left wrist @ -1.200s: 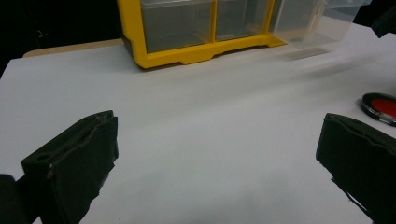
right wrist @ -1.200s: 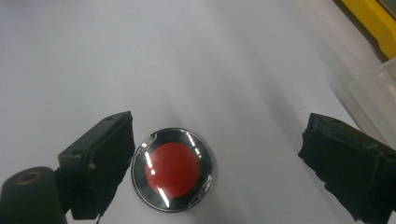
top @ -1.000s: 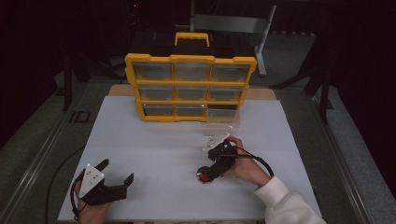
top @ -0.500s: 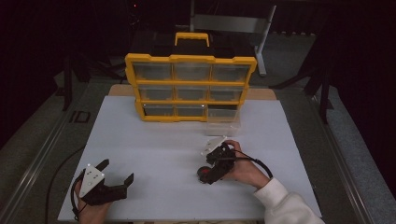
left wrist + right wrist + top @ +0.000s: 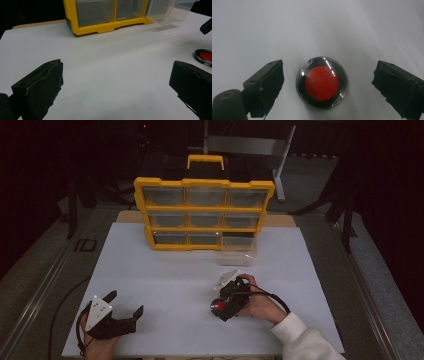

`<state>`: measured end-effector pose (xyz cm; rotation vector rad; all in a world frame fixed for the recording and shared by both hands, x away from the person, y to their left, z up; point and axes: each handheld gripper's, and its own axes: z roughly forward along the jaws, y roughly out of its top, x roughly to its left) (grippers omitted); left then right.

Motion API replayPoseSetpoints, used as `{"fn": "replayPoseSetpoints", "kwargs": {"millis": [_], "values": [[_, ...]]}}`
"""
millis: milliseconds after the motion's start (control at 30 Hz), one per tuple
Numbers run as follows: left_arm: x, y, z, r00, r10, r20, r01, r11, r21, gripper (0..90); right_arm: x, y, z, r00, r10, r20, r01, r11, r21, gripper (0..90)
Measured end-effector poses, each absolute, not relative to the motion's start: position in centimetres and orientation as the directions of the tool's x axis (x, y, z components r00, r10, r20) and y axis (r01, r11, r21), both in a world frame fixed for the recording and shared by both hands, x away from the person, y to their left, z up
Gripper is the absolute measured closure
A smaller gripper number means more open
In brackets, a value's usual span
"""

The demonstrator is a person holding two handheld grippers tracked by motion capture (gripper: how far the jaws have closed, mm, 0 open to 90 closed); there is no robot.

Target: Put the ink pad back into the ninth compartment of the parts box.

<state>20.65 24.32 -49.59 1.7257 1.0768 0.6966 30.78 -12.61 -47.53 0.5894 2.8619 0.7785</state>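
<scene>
At the near left of the desk, we are resting the left tool on the white surface, its jaws standing wide apart and gripping nothing. In the left gripper view the same tool is looking across bare desk toward the yellow organizer.

Moving right, we are hovering the right tool over a small round disc, red in the middle with a dark, glossy rim, lying flat on the desk in front of the organizer. The right gripper view is showing the disc centred between the open jaws of that tool, with clear gaps on both sides, so we are judging the grasp as lined up but not yet made. A clear drawer is sitting pulled out at the organizer's lower right, likely where the disc belongs; lifting, carrying and dropping it in all seem to be left.

We are unable to tell whether the tool tips are touching the desk, what the disc is made of, or what the other drawers are holding behind their cloudy fronts.
</scene>
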Motion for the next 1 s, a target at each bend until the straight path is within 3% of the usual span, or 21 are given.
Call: {"fn": "replayPoseSetpoints", "kwargs": {"millis": [467, 900, 1000], "values": [[20.6, 24.4, -49.6, 0.444, 0.896, -0.016, 0.352, -0.158, 0.923, 0.0, 30.6, -11.7, -49.3, -0.921, 0.390, -0.002, 0.349, 0.827, 0.440, 9.5], [20.6, 24.4, -49.6, 0.444, 0.896, -0.018, 0.352, -0.156, 0.923, 0.0, 30.8, -11.6, -50.2, -0.919, 0.395, 0.014, 0.370, 0.847, 0.381, 17.9], [20.6, 24.4, -49.5, 0.445, 0.895, -0.018, 0.351, -0.156, 0.923, 0.0, 30.7, -11.6, -50.0, -0.923, 0.385, 0.014, 0.362, 0.852, 0.378, 23.4]]}}
